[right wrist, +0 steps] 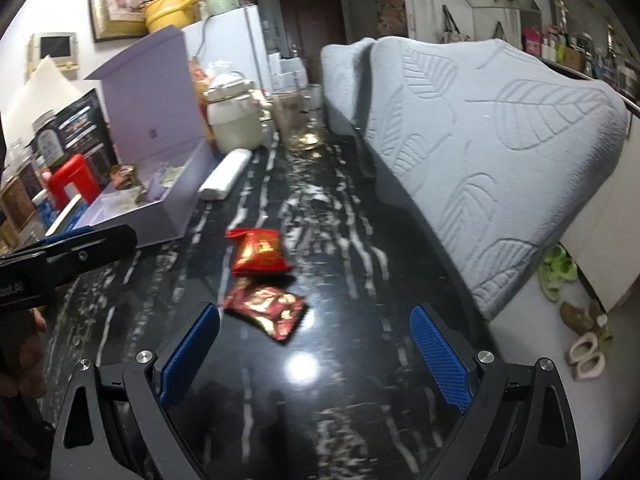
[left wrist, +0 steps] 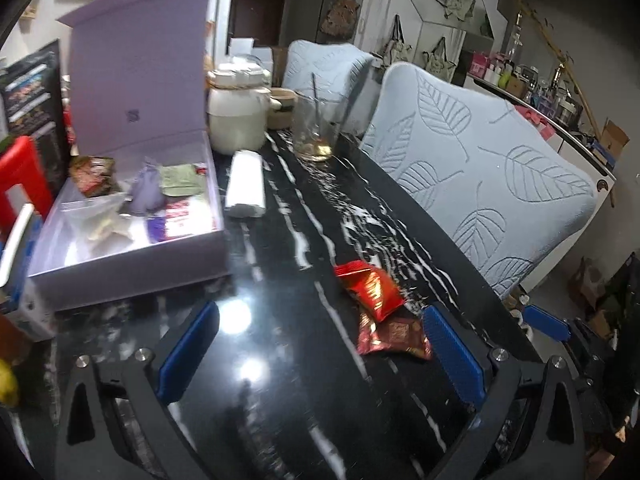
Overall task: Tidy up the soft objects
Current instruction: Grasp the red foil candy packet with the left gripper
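Two soft snack packets lie on the black marbled table: a bright red packet and, nearer me, a dark red packet. My left gripper is open and empty over the table, its right fingertip just right of the dark packet. My right gripper is open too, with the dark packet just beyond its left fingertip. An open lilac box on the left holds several packets. Each gripper shows at the edge of the other view: the right gripper, the left gripper.
A white roll lies beside the box. Behind it stand a cream lidded jar and a glass. Chair backs in pale blue leaf covers line the table's right edge. Red and black items crowd the left.
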Motion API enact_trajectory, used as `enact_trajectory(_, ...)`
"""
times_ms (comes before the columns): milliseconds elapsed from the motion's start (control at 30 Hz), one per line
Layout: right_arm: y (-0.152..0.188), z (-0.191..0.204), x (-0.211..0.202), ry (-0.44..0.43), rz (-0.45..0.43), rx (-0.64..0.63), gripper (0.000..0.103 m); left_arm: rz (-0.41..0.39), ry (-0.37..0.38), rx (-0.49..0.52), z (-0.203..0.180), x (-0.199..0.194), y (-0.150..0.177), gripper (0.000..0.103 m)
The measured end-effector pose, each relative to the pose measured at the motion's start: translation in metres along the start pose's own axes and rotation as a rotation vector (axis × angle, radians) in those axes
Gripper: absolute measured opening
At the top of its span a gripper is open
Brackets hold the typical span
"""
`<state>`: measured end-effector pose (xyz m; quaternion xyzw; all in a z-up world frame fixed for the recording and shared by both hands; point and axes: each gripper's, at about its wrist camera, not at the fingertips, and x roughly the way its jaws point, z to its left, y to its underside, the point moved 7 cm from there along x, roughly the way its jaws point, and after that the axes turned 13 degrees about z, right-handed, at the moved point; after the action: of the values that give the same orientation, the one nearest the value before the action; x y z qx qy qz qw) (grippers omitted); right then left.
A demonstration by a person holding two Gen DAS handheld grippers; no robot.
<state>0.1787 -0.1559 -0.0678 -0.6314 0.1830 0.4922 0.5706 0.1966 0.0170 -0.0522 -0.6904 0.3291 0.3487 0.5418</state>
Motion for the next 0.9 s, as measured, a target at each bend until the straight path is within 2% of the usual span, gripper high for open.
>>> enact_trajectory(233, 0.001, -0.03, 0.006, 0.023, 0.016, 0.055, 0.098, 0.081, 0.042, 0.022, -0.023, 0.047, -0.013, 0.103)
enact_trajectory(267, 0.001, -0.034, 0.009, 0.027, 0.024, 0.06, 0.098, 0.102, 0.038, 0.027, -0.025, 0.056, -0.013, 0.1)
enact_trajectory(333, 0.0, -0.04, 0.014, 0.04, 0.04, 0.066, 0.098, 0.145, 0.056, 0.021, -0.029, 0.071, -0.014, 0.089)
enact_trajectory(400, -0.002, -0.045, 0.015, 0.047, 0.045, 0.07, 0.098, 0.181, 0.095, -0.002, -0.032, 0.083, -0.015, 0.089)
enact_trajectory(500, -0.004, -0.05, 0.017, 0.048, 0.045, 0.077, 0.098, 0.204, 0.098, 0.003, -0.038, 0.095, -0.018, 0.088)
enact_trajectory(567, -0.006, -0.051, 0.019, 0.051, 0.05, 0.076, 0.098, 0.232, 0.076, 0.028, -0.042, 0.104, -0.018, 0.071)
enact_trajectory(600, -0.006, -0.051, 0.02, 0.049, 0.053, 0.075, 0.098, 0.245, 0.057, 0.039, -0.042, 0.107, -0.017, 0.055)
enact_trajectory(633, -0.007, -0.05, 0.021, 0.046, 0.055, 0.075, 0.098, 0.22, 0.007, 0.069, -0.044, 0.105, -0.019, 0.053)
enact_trajectory(667, -0.007, -0.05, 0.022, 0.042, 0.057, 0.076, 0.098, 0.217, 0.004, 0.08, -0.044, 0.103, -0.02, 0.052)
enact_trajectory(767, -0.009, -0.048, 0.023, 0.03, 0.058, 0.072, 0.098, 0.22, 0.052, 0.072, -0.046, 0.097, -0.017, 0.049)
enact_trajectory(900, -0.01, -0.039, 0.019, 0.018, 0.046, 0.048, 0.098, 0.168, 0.031, 0.09, -0.043, 0.072, -0.012, 0.049)
